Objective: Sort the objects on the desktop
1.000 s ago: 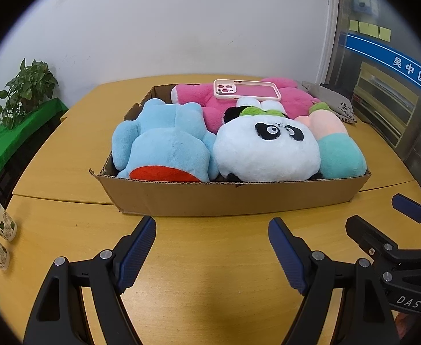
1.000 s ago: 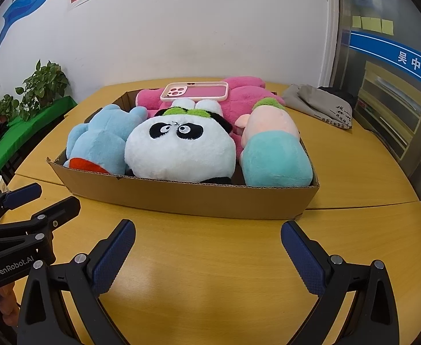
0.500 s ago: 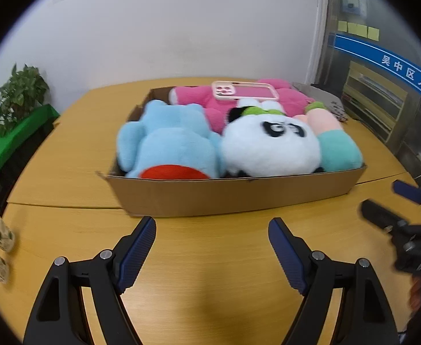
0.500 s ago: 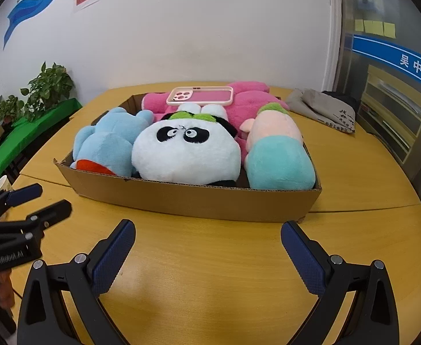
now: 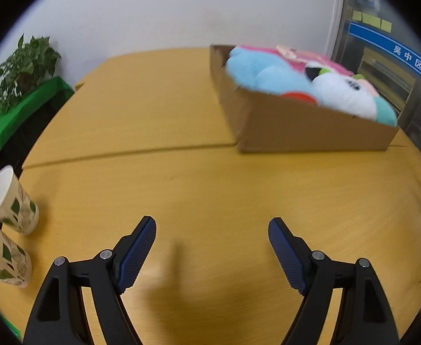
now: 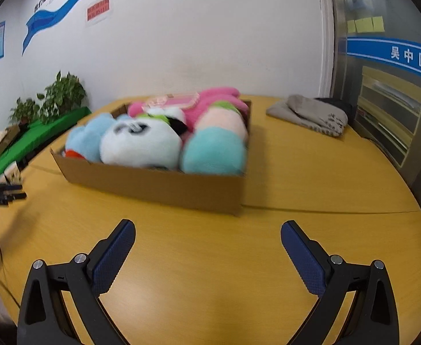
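A shallow cardboard box [image 5: 311, 126] [image 6: 158, 184] on the yellow table holds several plush toys: a blue one [image 5: 262, 74] [image 6: 86, 141], a white panda [image 5: 342, 92] [image 6: 141, 143], a teal and peach one [image 6: 216, 146] and a pink one [image 6: 210, 100] with a pink phone case [image 6: 173, 100] on top. My left gripper [image 5: 212, 230] is open over bare table, left of and nearer than the box. My right gripper [image 6: 207, 235] is open too, empty, in front of the box's near right corner. The left gripper [image 6: 6, 195] shows small at the right wrist view's left edge.
Two leaf-printed paper cups [image 5: 12, 204] [image 5: 0, 256] stand at the table's near left edge. A folded grey cloth [image 6: 311, 113] lies at the back right. Potted plants [image 5: 23, 69] and a green ledge [image 6: 38, 135] sit beyond the table's left side.
Both grippers swung apart: the left went left and down, so the box slid to the upper right of its view; the right moved right. Jaws stayed open.
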